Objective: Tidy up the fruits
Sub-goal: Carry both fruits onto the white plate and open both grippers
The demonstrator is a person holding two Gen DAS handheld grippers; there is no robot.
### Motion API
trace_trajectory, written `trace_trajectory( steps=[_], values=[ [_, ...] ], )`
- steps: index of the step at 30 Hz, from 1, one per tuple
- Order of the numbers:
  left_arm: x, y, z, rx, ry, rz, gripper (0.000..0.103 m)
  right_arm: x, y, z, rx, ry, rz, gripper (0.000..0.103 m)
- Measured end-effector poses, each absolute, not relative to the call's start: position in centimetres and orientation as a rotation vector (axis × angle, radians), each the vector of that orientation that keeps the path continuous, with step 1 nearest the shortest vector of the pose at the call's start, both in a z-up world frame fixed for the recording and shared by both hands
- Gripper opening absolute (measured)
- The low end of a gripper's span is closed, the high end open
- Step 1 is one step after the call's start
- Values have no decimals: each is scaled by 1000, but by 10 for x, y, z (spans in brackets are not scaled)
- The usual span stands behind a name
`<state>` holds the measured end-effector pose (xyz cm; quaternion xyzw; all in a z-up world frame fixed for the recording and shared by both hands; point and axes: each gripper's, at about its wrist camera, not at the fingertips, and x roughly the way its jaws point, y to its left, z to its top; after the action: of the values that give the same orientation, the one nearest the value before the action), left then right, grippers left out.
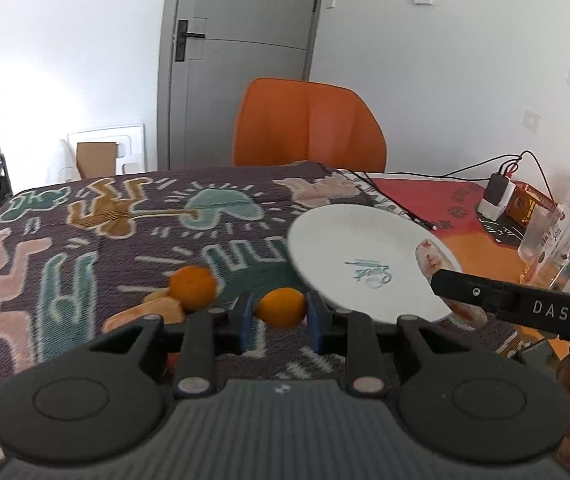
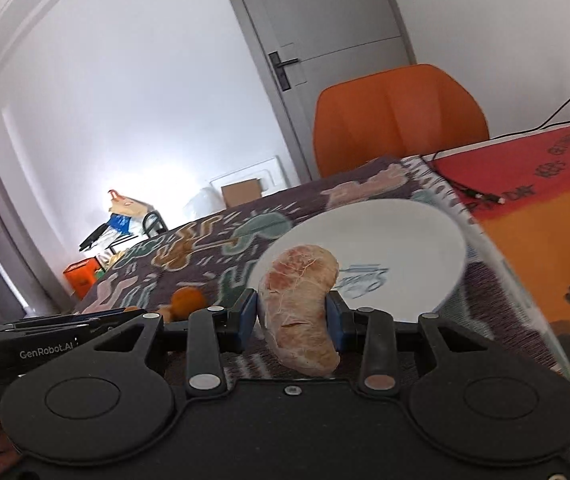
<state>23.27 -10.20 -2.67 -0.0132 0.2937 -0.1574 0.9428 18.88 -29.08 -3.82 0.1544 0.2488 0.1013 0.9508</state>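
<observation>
My left gripper (image 1: pixel 280 314) is shut on a small orange fruit (image 1: pixel 281 306), held above the patterned cloth. A second orange (image 1: pixel 193 286) lies on the cloth to its left, beside pale peeled segments (image 1: pixel 153 311). My right gripper (image 2: pixel 292 318) is shut on a large pinkish peeled citrus segment (image 2: pixel 299 308), held over the near edge of the white plate (image 2: pixel 397 240). The plate also shows in the left wrist view (image 1: pixel 357 248), with the right gripper's segment (image 1: pixel 429 258) at its right rim. The second orange shows small in the right wrist view (image 2: pixel 189 300).
An orange chair (image 1: pixel 309 124) stands behind the table. To the right lie black cables (image 1: pixel 393 200), a charger block (image 1: pixel 497 196) and a clear plastic container (image 1: pixel 565 236) on an orange-red mat (image 2: pixel 533 240). A grey door (image 1: pixel 237 60) is behind.
</observation>
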Motion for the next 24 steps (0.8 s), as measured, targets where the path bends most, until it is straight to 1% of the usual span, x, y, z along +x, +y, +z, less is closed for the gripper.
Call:
trace_trajectory(
  steps=[12, 24],
  values=[
    [258, -147, -34, 6, 609, -351, 27, 200, -323, -49, 344, 496, 168, 35],
    [289, -168, -40, 0, 619, -363, 27, 218, -335, -54, 352, 493, 126, 36]
  ],
)
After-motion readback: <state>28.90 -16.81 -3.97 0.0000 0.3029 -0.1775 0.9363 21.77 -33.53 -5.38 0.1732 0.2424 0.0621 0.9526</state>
